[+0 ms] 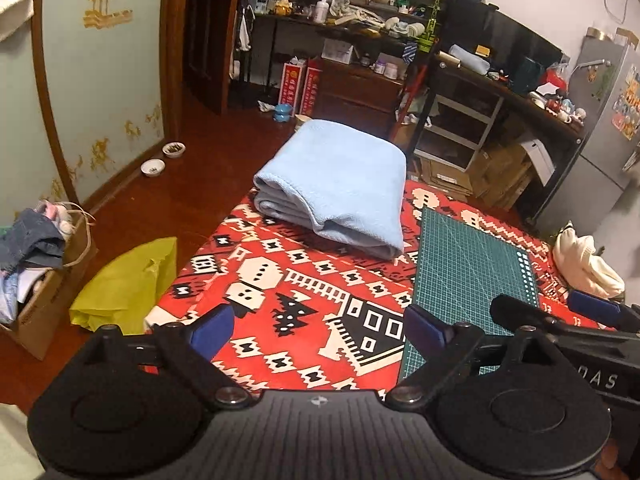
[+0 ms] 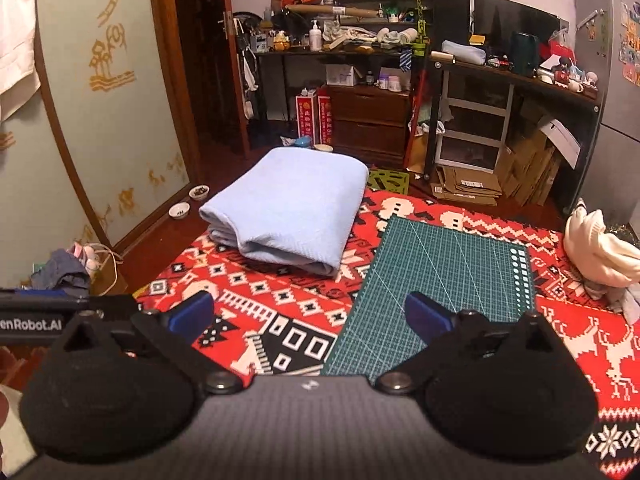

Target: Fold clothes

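A light blue cloth [image 1: 340,188] [image 2: 292,208] lies folded in several layers at the far left of the red patterned table cover [image 1: 304,280] [image 2: 256,300]. A heap of cream clothing [image 1: 588,260] [image 2: 604,252] rests at the right edge. My left gripper [image 1: 320,328] hangs above the near part of the cover, open, with nothing between its blue pads [image 1: 212,328]. My right gripper [image 2: 312,316] is also open and empty, above the cover and the green mat. The right gripper's fingers [image 1: 596,308] show at the right of the left wrist view.
A green cutting mat [image 1: 468,276] [image 2: 436,284] lies on the cover, right of the blue cloth. On the floor at the left stand a cardboard box of clothes [image 1: 36,280], a yellow bag [image 1: 124,284] and two small bowls [image 1: 160,160]. Cluttered desks and shelves [image 2: 400,40] fill the back.
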`<action>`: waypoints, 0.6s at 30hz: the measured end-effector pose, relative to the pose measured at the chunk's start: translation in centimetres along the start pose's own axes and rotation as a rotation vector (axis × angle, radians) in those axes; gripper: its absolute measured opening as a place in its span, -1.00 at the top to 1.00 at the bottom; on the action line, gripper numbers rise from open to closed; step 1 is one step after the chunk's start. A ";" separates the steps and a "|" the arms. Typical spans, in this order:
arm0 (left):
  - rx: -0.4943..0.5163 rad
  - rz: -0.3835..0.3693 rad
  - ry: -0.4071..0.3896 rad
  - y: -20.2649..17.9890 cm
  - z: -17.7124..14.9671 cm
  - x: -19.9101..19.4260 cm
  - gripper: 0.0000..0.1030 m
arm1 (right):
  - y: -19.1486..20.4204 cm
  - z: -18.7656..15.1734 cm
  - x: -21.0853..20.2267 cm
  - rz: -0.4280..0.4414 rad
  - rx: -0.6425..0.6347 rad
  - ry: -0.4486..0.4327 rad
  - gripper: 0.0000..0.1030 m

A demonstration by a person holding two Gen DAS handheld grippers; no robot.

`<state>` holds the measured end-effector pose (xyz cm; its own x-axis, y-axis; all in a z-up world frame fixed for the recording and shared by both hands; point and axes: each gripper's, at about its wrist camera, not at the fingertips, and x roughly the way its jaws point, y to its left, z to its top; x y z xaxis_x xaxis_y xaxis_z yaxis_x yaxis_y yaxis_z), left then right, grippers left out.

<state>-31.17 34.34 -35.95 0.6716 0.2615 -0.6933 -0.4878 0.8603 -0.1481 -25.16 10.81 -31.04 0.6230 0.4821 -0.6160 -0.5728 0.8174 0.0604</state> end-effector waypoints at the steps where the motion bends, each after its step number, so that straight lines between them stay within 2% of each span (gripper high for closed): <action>1: 0.010 0.014 -0.005 -0.2 -0.1 -0.3 -0.78 | 0.0 -0.1 -0.4 -0.001 0.003 0.004 -0.99; 9: 0.048 0.068 -0.042 -0.9 -0.7 -2.0 -0.78 | -0.1 -0.4 -2.3 -0.006 0.029 0.027 -0.99; 18: 0.051 0.078 -0.041 -0.7 -0.7 -2.3 -0.78 | 0.0 -0.2 -2.5 -0.005 0.022 0.036 -0.99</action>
<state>-32.72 32.84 -34.73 0.6551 0.3453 -0.6720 -0.5115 0.8573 -0.0582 -26.86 9.56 -29.68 0.6062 0.4665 -0.6441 -0.5575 0.8268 0.0742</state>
